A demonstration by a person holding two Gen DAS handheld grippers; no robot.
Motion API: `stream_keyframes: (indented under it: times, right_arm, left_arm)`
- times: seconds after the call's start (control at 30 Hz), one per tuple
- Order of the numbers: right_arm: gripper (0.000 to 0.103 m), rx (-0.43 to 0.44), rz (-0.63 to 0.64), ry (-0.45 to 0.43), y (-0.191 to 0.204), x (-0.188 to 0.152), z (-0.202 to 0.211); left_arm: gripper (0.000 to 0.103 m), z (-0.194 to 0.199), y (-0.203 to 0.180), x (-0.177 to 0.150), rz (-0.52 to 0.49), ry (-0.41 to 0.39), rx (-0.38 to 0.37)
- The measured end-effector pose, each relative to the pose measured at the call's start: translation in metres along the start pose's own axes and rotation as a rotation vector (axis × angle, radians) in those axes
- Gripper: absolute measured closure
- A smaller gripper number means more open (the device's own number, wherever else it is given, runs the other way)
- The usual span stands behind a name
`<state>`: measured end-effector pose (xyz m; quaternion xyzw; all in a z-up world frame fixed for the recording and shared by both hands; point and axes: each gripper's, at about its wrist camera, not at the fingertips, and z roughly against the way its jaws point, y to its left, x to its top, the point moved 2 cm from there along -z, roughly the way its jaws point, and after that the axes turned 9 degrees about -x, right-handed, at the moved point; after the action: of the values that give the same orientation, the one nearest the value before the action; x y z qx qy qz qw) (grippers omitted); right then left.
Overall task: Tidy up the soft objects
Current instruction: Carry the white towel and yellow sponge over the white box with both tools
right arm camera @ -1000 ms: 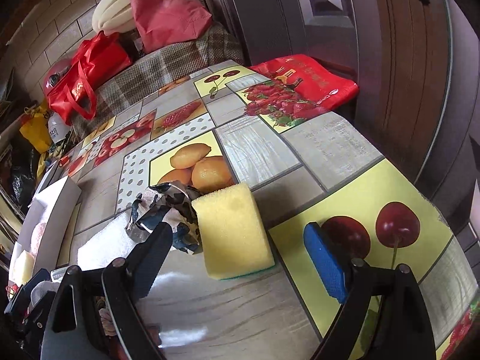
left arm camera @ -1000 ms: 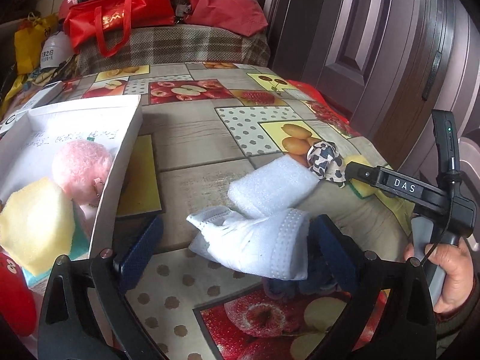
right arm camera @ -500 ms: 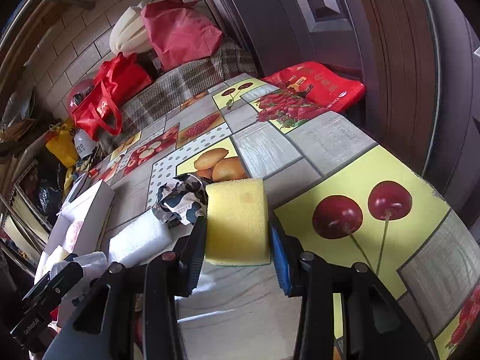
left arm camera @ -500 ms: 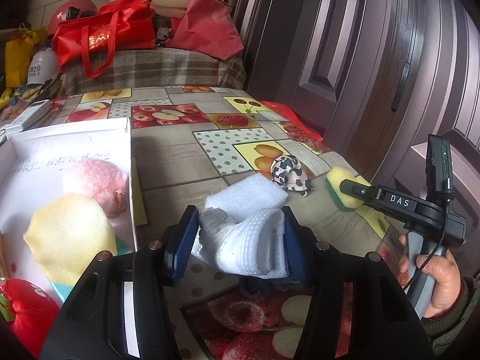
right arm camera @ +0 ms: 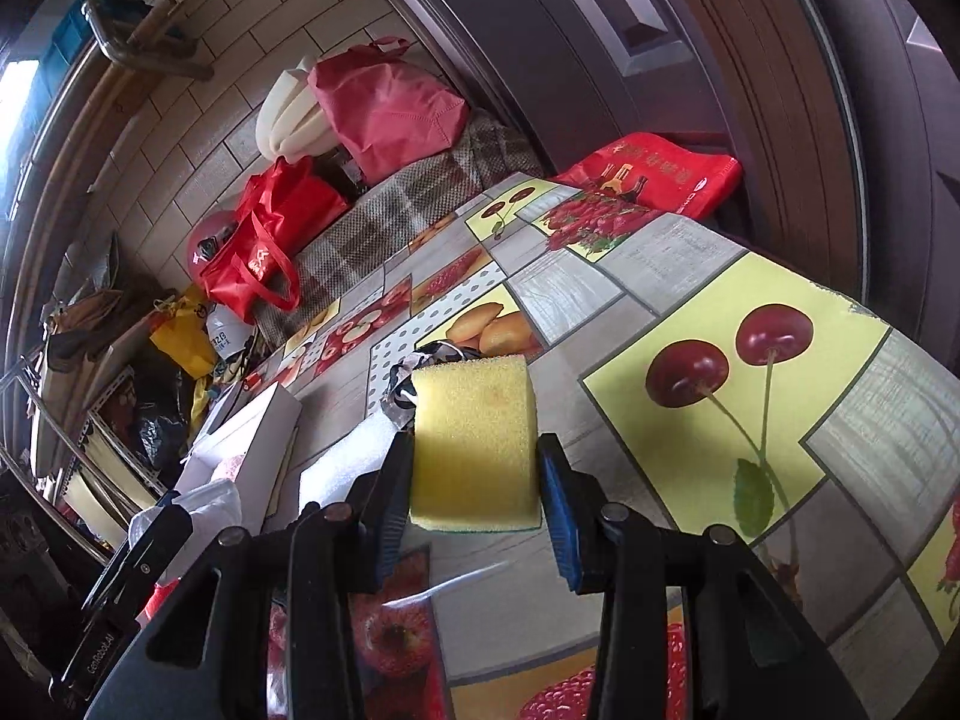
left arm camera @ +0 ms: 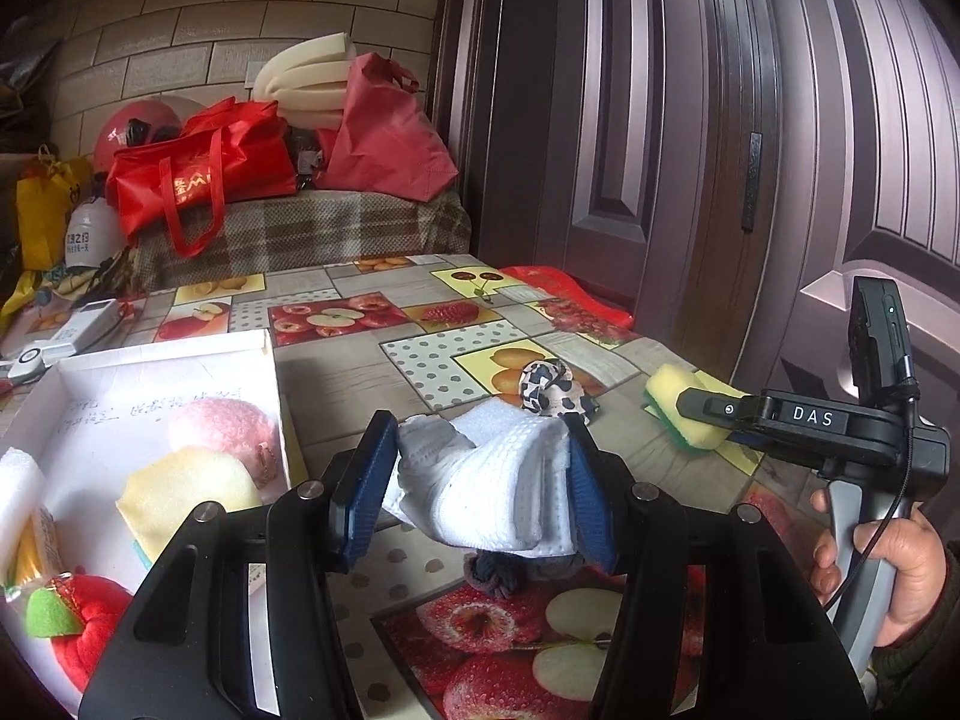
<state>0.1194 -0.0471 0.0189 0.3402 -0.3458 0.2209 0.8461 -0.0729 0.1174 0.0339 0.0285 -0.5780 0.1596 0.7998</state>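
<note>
Beside the white box (left arm camera: 273,396) on the fruit-patterned bench (left arm camera: 336,372), a white mesh cloth (left arm camera: 498,492) is clamped between the blue pads of the left tongs (left arm camera: 480,501), just right of the box wall. A yellow sponge (right arm camera: 474,438) is pinched by the right tongs (right arm camera: 477,495), well right of the box, near the bench edge. A patterned scrunchie (left arm camera: 549,390) and a white foam piece (right arm camera: 348,462) are seen lying between box and sponge. Pink, yellow and red soft items are held in the box.
</note>
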Motion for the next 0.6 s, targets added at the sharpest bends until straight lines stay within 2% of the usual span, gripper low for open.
stream_keyframes:
  times: [0.37, 0.6]
  right_arm:
    - [0.062, 0.013, -0.021, -0.034, -0.003, 0.001, 0.004]
    - [0.062, 0.019, 0.019, -0.073, 0.007, 0.000, 0.011]
  left_arm:
    - [0.048, 0.028, 0.008, -0.001, 0.021, -0.064, 0.023]
    - [0.048, 0.040, 0.024, 0.000, 0.044, -0.089, 0.056]
